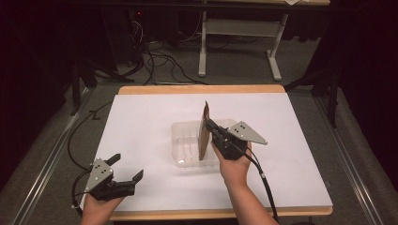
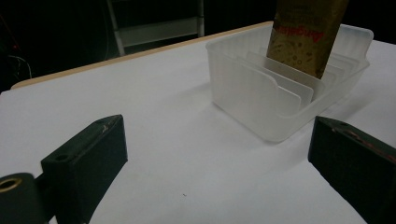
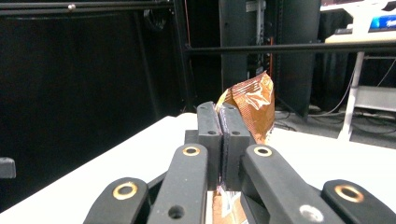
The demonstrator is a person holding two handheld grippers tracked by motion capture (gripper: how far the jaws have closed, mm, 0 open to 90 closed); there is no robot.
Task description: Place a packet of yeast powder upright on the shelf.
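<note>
My right gripper is clamped on the brown packet, which stands upright with its long axis vertical, lower end between the clear tray's dividers, while my left gripper idles agape at seven o'clock.

Lab: dark curtains, floor cables (tangled), bench frame.

Left tool agape — right tool clamped

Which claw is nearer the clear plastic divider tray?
Right. The right claw is over the clear plastic divider tray, shut on the brown snack packet standing in it. The left claw sits open, apart, near the table's front-left corner.
</note>
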